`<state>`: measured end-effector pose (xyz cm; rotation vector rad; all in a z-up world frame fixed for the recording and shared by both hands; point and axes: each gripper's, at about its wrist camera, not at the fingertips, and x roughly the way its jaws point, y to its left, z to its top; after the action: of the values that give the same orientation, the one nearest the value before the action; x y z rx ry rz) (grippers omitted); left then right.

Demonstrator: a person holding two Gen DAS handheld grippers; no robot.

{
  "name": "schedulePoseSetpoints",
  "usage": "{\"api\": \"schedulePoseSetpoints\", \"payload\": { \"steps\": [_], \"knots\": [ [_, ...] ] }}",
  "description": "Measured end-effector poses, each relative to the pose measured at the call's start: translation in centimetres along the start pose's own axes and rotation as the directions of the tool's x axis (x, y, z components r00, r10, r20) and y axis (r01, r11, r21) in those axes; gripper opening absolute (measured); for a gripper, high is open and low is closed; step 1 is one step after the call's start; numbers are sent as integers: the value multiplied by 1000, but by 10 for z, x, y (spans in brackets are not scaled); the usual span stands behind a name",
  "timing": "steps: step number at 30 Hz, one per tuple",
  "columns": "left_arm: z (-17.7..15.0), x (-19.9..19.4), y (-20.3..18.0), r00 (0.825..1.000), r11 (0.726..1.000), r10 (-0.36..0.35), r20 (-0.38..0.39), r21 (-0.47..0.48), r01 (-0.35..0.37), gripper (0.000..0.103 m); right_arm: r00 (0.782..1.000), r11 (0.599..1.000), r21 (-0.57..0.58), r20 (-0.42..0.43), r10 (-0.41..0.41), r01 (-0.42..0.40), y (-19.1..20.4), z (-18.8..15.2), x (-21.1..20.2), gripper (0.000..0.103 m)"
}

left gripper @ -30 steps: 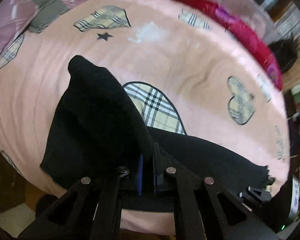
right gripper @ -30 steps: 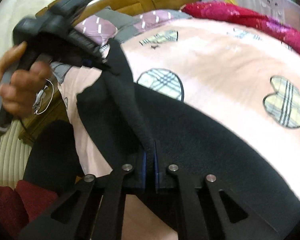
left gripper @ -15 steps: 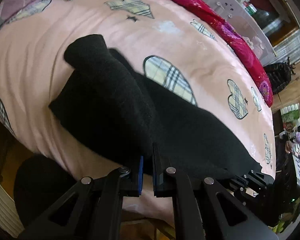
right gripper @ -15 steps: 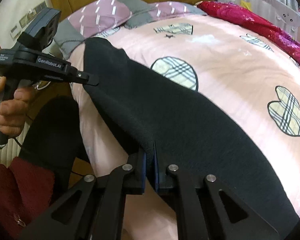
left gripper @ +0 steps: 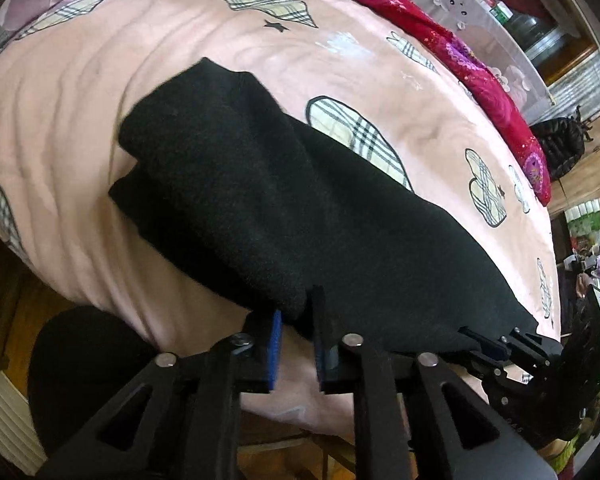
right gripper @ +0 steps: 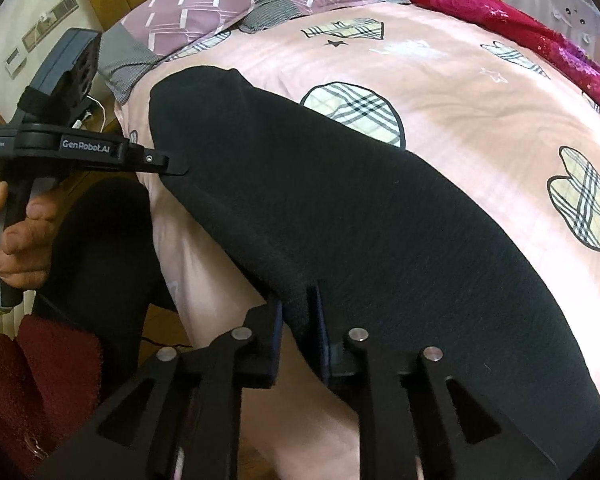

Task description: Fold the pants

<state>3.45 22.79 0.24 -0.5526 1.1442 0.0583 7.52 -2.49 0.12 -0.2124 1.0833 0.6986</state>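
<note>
Pink heart-print bedspread (left gripper: 100,92) | I see black pants (left gripper: 300,208) lying flat | left gripper (left gripper: 296,350) and right gripper (right gripper: 298,340) spread, cloth edge loose between, apparently to release the fold

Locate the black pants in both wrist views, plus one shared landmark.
Left wrist: black pants run diagonally from upper left to lower right, edge between this gripper's jaws.
Right wrist: pants fill centre to lower right.
Shared landmark: plaid heart patch at the pants' far edge.
</note>
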Motion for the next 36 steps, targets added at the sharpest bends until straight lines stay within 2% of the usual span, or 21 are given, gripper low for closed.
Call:
{"api": "schedulePoseSetpoints", "payload": {
  "steps": [3,4,5,8,12,18,22,23,26,30,33,35,36],
  "knots": [
    [0,-8,7,1000,1000,2,6,-20,-2,24,1000,1000,13,6,19,-19,1,-1,-5,30],
    [0,-10,9,1000,1000,11,10,-27,-11,35,999,999,18,15,31,-31,2,-1,-8,34],
    [-1,-14,12,1000,999,12,25,-39,-11,40,999,999,24,27,42,-42,2,-1,-12,35],
    [-2,-22,20,999,998,24,48,-64,-21,44,996,996,50,55,74,-77,-1,1,-20,35],
    [0,-24,33,999,994,23,42,-112,-18,52,991,988,107,94,99,-108,-12,9,-25,36],
    [13,-15,51,999,983,31,24,-184,-26,60,985,974,197,148,86,-115,-43,31,-32,36],
    [26,-5,65,999,974,41,8,-223,-38,60,980,946,292,177,92,-142,-78,47,-25,48],
    [28,-2,68,999,971,48,8,-235,-45,60,980,938,315,177,94,-147,-87,50,-21,48],
    [33,9,77,999,966,43,-15,-256,-45,60,984,923,353,144,106,-151,-107,66,0,48],
    [36,19,83,999,962,42,-4,-269,-42,60,991,931,340,60,116,-129,-116,85,37,48],
    [40,26,83,999,965,43,-2,-260,-42,57,992,948,298,-21,127,-115,-114,93,64,48],
    [44,30,80,999,968,44,4,-247,-42,55,990,968,236,-96,108,-83,-106,93,81,48],
    [46,32,79,999,970,48,6,-239,-45,54,990,976,208,-105,93,-69,-102,92,84,48]
  ]
}}
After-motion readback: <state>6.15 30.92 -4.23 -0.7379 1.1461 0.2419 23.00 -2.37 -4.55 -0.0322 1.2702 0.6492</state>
